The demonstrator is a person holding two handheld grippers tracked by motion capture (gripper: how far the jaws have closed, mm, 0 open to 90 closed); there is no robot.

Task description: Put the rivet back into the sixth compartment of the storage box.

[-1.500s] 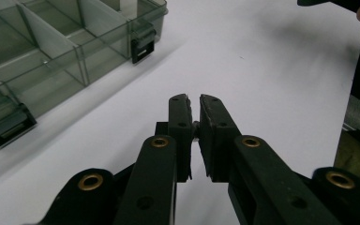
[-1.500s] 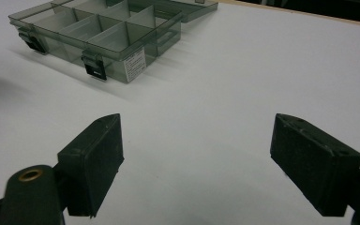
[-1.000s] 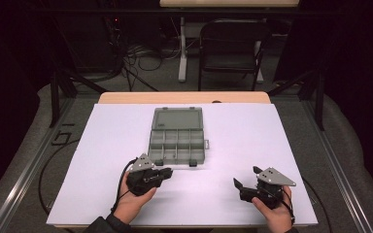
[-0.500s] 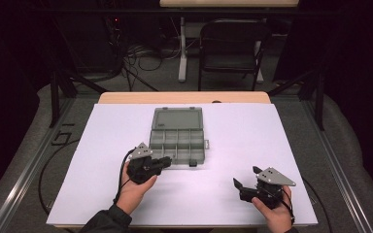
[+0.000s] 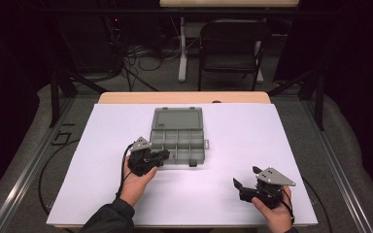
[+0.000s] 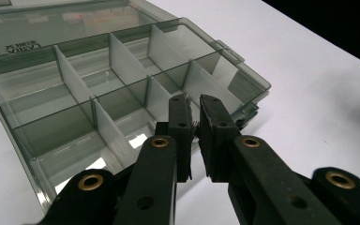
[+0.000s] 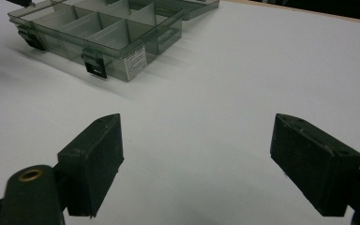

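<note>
Tongs on the left (image 6: pixel 194 101) sit with their jaws nearly pressed together, a narrow slit between the tips, and something small and pale seems caught in that slit, too tiny to name. They hover at the near left corner of the compartment box (image 5: pixel 177 141), right over its front row of cells. In the high view the left tongs (image 5: pixel 161 156) touch or almost touch the box's front edge; I cannot tell which. The right tongs (image 7: pixel 211 154) are spread wide with nothing between them, held over bare bench (image 5: pixel 233 126) well apart from the box; in the high view the right tongs (image 5: pixel 240 185) point leftward.

The box (image 6: pixel 122 84) is thin, smoky, see-through plastic, so it is probably light and stiff but slick, apt to slide on the white sheet if pushed from one side. Its walls and dividers look brittle enough to crack under a hard squeeze. The best holds would be the outer rim or the front wall beside the two dark latches (image 7: pixel 95 64), rather than the slender dividers.

Its lid (image 5: pixel 177 118) lies flat open behind the tray, toward the far side of the bench. Every cell I can see into looks empty: only pale dividers and glare on the floor.
</note>
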